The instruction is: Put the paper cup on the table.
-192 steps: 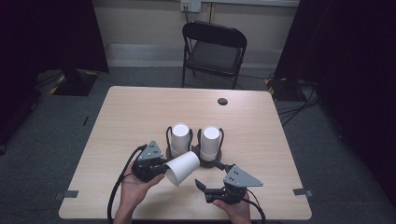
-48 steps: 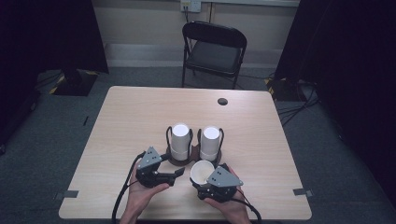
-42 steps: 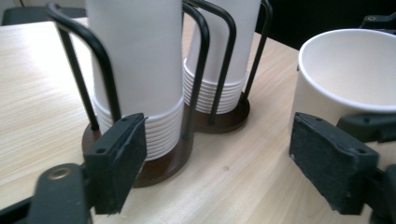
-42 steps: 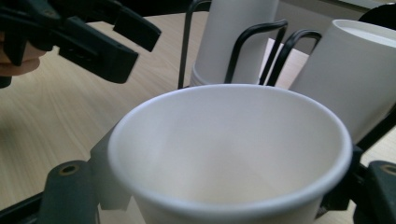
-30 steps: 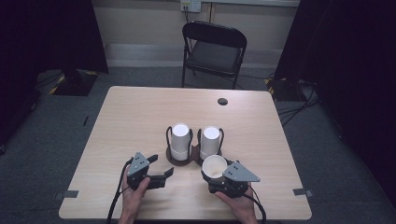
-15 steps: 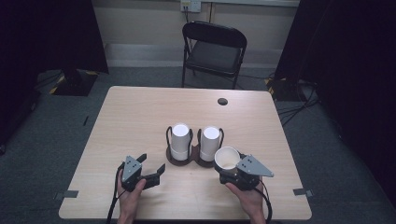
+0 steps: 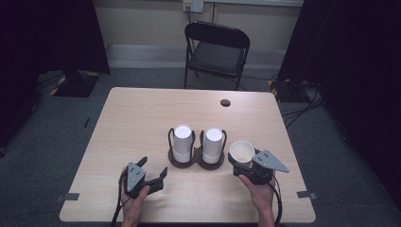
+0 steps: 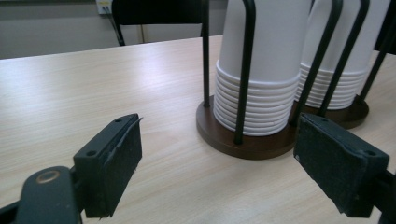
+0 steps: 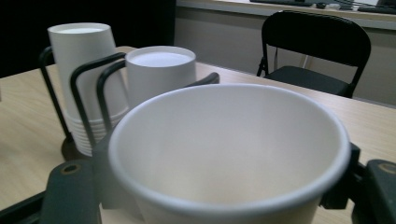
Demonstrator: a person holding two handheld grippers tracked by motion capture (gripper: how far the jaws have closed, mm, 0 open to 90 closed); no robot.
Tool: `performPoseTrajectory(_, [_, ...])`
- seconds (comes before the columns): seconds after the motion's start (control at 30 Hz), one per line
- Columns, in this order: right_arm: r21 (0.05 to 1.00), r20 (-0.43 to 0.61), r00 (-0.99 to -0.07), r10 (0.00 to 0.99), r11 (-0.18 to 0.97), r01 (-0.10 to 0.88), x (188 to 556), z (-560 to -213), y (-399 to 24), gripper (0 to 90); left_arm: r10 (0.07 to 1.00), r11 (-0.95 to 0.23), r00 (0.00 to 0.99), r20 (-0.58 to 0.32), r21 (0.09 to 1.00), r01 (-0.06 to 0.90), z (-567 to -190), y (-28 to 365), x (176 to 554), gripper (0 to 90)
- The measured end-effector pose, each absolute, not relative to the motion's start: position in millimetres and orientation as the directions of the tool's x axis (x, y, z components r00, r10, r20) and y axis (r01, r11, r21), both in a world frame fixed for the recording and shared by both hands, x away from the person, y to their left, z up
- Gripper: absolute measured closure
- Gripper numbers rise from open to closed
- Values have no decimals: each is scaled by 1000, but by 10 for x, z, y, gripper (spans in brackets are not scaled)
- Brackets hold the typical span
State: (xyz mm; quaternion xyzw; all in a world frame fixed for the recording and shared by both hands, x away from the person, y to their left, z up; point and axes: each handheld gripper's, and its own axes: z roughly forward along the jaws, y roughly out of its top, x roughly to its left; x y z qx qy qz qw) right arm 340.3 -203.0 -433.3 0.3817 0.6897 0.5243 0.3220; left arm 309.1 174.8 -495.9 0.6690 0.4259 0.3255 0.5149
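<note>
A white paper cup (image 7: 241, 152) stands mouth up between the jaws of my right gripper (image 7: 246, 164), which is shut on it just right of the cup holder; the cup's open rim (image 9: 229, 154) is close in the right gripper view. The dark wooden holder (image 7: 196, 161) carries two upside-down stacks of white cups, a left stack (image 7: 182, 143) and a right stack (image 7: 213, 145), each inside black wire loops. My left gripper (image 7: 153, 169) is open and holds nothing, low over the table left of the holder; its pads (image 8: 116, 161) stand wide apart facing the left stack (image 8: 259, 79).
The light wooden table (image 7: 142, 118) has a small dark round cap (image 7: 225, 102) near its far edge. A black folding chair (image 7: 217, 52) stands beyond the table. Dark curtains hang on both sides.
The cup passed from my left gripper to my right gripper and was turned mouth up. The right gripper carried it rightward past the holder. The left gripper opened and drew back left.
</note>
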Motion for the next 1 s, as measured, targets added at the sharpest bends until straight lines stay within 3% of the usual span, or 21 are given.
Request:
performPoseTrajectory(0.33, [970,-14,-470,883,127,209,3599,-4337,-2093,245,918,-62,396,-18,980,188,-4972,1776,3037,154])
performPoseTrajectory(0.57, [970,36,-444,895,76,231,3784,-4365,-2149,245,930,-90,368,29,985,149,-4976,1746,2990,160])
performPoseTrajectory(1.0, [976,27,-373,927,57,211,4138,-4396,-2213,241,931,-38,363,-23,986,161,-4980,1796,3002,167])
